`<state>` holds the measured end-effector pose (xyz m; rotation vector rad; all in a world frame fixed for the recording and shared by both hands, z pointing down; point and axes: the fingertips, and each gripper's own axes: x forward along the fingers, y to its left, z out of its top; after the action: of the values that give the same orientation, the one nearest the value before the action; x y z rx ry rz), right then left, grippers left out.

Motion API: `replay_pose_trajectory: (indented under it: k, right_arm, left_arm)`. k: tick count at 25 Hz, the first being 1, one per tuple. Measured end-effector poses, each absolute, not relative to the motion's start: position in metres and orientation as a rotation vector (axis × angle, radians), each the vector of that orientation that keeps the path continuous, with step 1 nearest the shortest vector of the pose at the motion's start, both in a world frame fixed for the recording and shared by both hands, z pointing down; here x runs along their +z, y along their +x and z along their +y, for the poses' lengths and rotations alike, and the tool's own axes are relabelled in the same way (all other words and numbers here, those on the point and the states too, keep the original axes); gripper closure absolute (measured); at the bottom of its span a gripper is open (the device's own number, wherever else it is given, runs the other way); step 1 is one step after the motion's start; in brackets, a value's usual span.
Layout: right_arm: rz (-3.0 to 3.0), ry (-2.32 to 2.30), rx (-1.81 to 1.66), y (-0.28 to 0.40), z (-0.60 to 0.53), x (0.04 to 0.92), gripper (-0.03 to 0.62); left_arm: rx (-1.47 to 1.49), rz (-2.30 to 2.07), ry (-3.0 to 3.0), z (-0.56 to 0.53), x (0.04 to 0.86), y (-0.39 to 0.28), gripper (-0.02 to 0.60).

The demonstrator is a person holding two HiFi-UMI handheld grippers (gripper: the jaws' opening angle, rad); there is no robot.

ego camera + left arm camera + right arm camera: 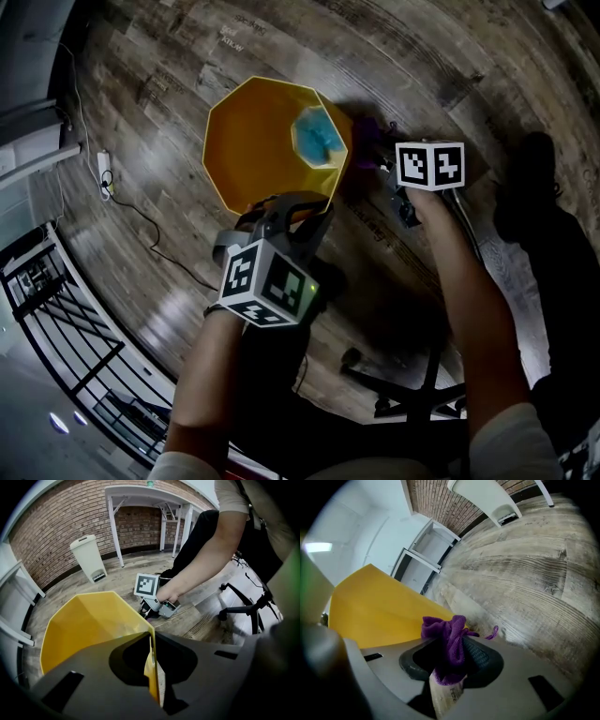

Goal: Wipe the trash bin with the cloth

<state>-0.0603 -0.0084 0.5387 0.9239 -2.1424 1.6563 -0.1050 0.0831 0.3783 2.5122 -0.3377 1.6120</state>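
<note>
Obs. 1: Yellow trash bin (267,141) stands upright on the wood floor (450,56), mouth open to the head view. A blue patch (316,136) shows deep inside it (cannot tell what it is).

Obs. 2: Left gripper (286,202) is clamped on the near rim of the trash bin. In the left gripper view the thin yellow wall runs edge-on between the two dark jaws, one jaw inside the bin and one outside, with the pads pressed against it.

Obs. 3: Right gripper (380,164) sits at the bin's right side as seen from the head, low by the outer wall. Its jaws are clenched on a bunched purple cloth (447,644), and folds of it spill out past the tips.

Obs. 4: The cloth lies right at the yellow outer wall. Contact looks likely in the right gripper view, but I cannot confirm it.

Surroundings: a white pedal bin (87,557) stands against the brick wall, well apart from the yellow bin, and a white table (150,498) is beside it. A black chair base (243,609) stands near the person. A power strip (105,175) with its cable lies on the floor to the left.
</note>
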Motion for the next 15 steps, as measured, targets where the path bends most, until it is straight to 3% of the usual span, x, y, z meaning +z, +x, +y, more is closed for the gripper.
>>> replay_pose_trajectory:
  k: [15]
  right_arm:
    - [-1.946,0.955,1.589,-0.066,-0.004,0.605,0.463]
  left_arm:
    - [1.591,-0.358,2.508,0.084,0.378,-0.104,0.566]
